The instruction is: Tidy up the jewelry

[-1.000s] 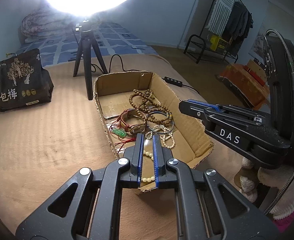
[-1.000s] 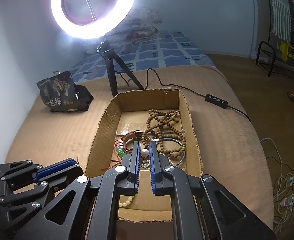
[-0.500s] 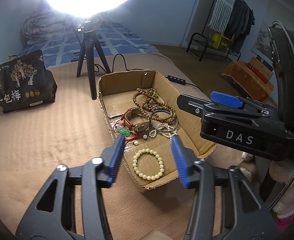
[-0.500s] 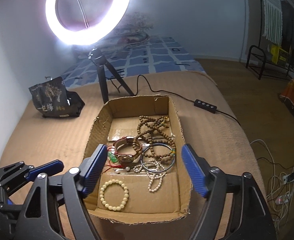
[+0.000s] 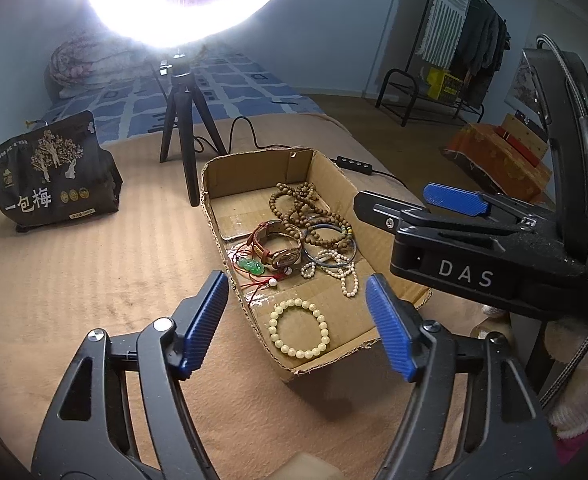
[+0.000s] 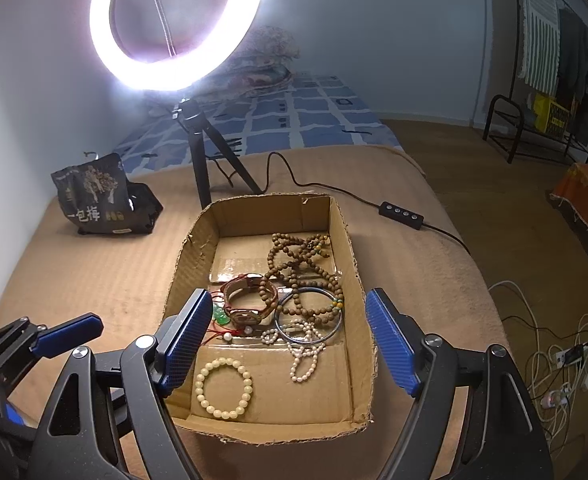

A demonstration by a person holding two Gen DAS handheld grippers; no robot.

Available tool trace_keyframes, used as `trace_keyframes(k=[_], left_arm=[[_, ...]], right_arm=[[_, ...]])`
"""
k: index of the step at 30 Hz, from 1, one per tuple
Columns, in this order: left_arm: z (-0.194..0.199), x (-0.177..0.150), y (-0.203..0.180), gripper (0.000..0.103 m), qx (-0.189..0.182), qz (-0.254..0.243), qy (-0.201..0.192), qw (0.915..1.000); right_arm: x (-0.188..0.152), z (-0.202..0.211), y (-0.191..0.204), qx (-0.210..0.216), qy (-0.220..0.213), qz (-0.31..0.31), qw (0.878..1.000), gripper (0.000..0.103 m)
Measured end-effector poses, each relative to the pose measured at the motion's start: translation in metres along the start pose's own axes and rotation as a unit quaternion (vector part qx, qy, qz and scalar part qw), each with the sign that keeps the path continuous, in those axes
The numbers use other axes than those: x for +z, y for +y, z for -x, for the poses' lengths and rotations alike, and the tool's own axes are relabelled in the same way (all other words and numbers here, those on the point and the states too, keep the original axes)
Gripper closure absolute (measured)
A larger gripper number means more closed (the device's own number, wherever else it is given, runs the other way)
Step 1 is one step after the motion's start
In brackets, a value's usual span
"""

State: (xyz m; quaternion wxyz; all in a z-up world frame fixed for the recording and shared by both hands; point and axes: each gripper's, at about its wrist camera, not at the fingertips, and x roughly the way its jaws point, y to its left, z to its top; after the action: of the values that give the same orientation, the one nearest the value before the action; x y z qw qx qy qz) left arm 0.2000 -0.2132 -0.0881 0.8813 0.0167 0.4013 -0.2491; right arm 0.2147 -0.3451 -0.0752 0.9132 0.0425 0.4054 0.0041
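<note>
A shallow cardboard box [image 5: 214, 184] [image 6: 350, 256] on the tan bed cover holds the jewelry. Inside lie a cream bead bracelet [image 5: 298, 328] [image 6: 224, 388], a pearl strand [image 5: 344, 276] [image 6: 304, 356], a blue bangle [image 6: 308, 316], brown wooden bead strings [image 5: 298, 208] [image 6: 294, 264], a leather-strap watch [image 5: 278, 246] [image 6: 246, 304] and a green pendant on red cord [image 5: 250, 266] [image 6: 222, 316]. My left gripper [image 5: 298, 320] is open and empty above the box's near end. My right gripper [image 6: 286, 344] is open and empty over the box; it also shows in the left wrist view [image 5: 454, 200].
A ring light on a black tripod [image 5: 182, 128] [image 6: 206, 160] stands just behind the box. A black snack bag [image 5: 50, 176] [image 6: 102, 196] sits at the left. A cable with a switch [image 6: 400, 214] runs right. Loose cables [image 6: 554, 364] lie on the floor.
Both grippers went from shut to wide open and pulled back from the box. The cream bead bracelet, earlier between the left gripper's fingers, now lies free in the box's near end.
</note>
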Motion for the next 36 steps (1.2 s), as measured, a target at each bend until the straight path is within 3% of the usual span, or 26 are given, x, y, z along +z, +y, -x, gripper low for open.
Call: trace_keyframes(k=[8,23,29,36], left_arm=[[0.011,-0.001,0.0,0.025,0.007,-0.004,-0.008,0.9999],[0.069,-0.005,-0.015,0.025,0.011,-0.031,-0.051,0.9981],[0.105,-0.011,-0.016,0.013,0.013,-0.032,-0.08,0.9962],[0.143,-0.029,-0.009,0.011,0.028,-0.043,-0.096,0.9941]], right_arm=[[0.001,0.01,0.005,-0.016,0.0,0.006,1.0,0.024],[0.004,0.072,0.017,-0.011,-0.053,0.006,0.998,0.023],[-0.003,0.101,0.026,-0.02,-0.075,0.016,0.997,0.022],[-0.02,0.138,0.028,-0.022,-0.096,0.003,0.995,0.021]])
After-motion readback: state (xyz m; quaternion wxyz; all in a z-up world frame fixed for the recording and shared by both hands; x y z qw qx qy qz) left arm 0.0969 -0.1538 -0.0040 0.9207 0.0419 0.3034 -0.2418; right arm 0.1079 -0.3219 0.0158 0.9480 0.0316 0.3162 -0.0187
